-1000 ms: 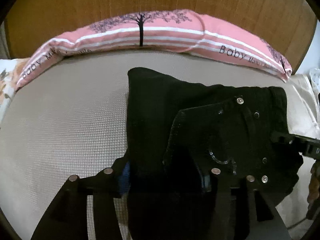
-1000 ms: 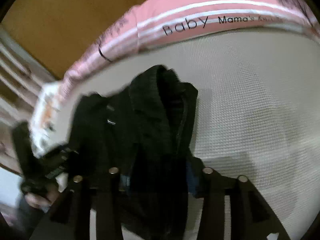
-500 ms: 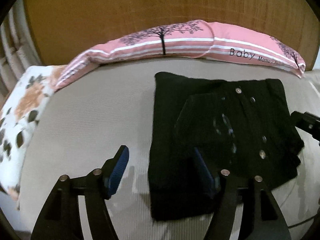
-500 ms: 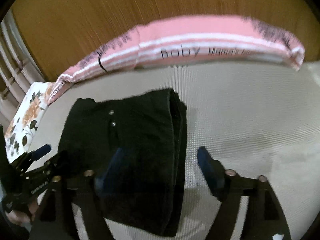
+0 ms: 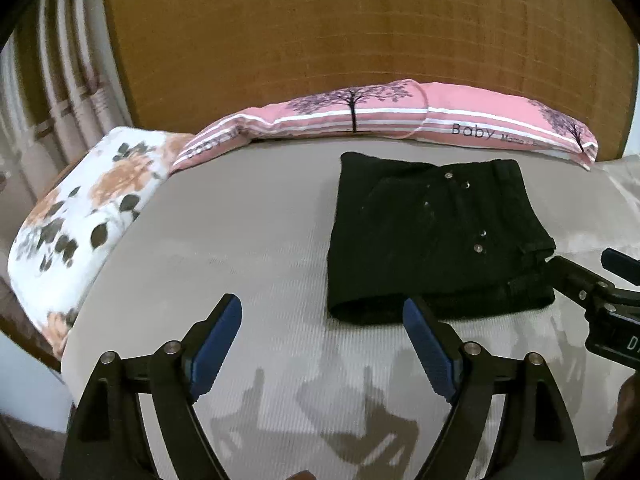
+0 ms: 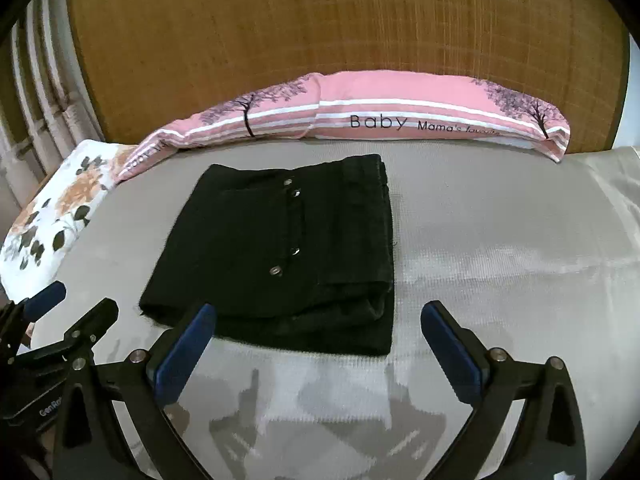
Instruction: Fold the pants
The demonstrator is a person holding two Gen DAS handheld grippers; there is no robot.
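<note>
The black pants point(image 5: 432, 236) lie folded into a compact rectangle on the grey bed surface point(image 5: 240, 240), with metal rivets showing on top; they also show in the right wrist view point(image 6: 280, 248). My left gripper point(image 5: 322, 320) is open and empty, just in front of the bundle's near left corner. My right gripper point(image 6: 318, 320) is open and empty, just in front of the bundle's near right edge. Each gripper also shows in the other view: the right one point(image 5: 580, 276) and the left one point(image 6: 76, 304), both open.
A long pink striped pillow point(image 6: 360, 120) lies along the wooden headboard point(image 6: 320, 28) behind the pants. A floral pillow point(image 5: 88, 208) sits at the bed's left edge. Curtains point(image 5: 48, 80) hang at far left. A pale cloth point(image 6: 612, 168) lies at far right.
Both grippers let go of the pants, opened and pulled back toward the near edge. The folded pants now lie flat on the bed.
</note>
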